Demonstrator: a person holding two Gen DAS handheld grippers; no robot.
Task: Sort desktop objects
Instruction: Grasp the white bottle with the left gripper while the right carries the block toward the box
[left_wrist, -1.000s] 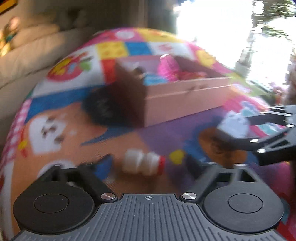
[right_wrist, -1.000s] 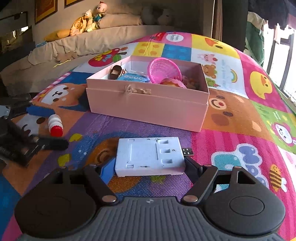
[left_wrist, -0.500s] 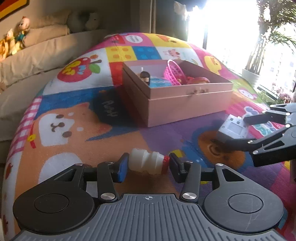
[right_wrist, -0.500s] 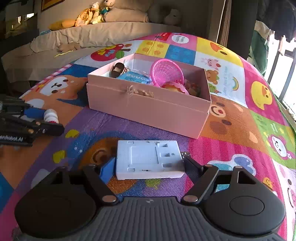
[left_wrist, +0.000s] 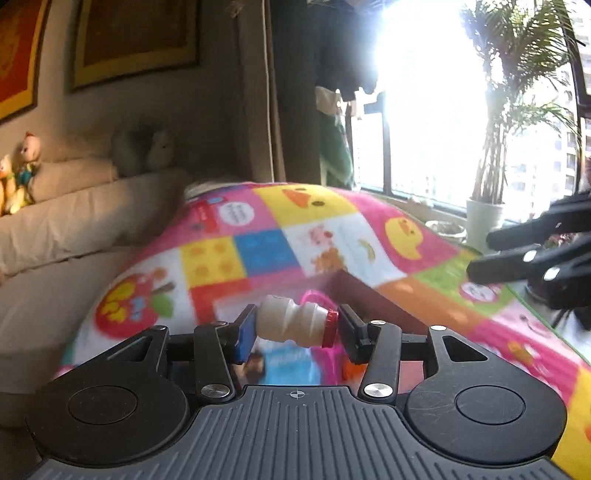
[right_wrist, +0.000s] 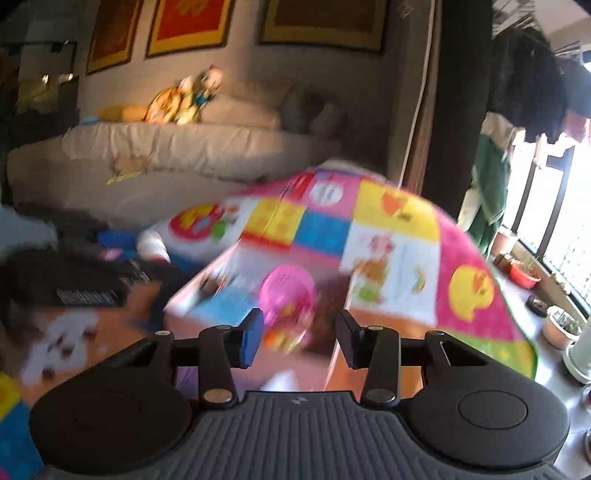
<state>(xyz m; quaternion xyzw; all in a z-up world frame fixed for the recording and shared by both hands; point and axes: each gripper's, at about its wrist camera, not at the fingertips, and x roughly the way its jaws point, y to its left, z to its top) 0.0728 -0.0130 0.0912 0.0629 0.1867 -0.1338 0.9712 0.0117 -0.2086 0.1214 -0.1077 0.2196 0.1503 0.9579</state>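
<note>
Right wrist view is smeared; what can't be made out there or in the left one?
- Right gripper, left wrist view: cut off by the frame edge; its jaws have just been closing, nothing visible between them.
- White patch, right wrist view: blurred, half hidden under that gripper's body; unidentifiable.
- Pink box contents, both views: motion-blurred; the bottle covers them in the left view.

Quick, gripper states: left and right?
Left gripper: just closed on the white bottle, gripping it end to end.
Right gripper: jaws have just been closing but stand apart, nothing seen between them.
</note>
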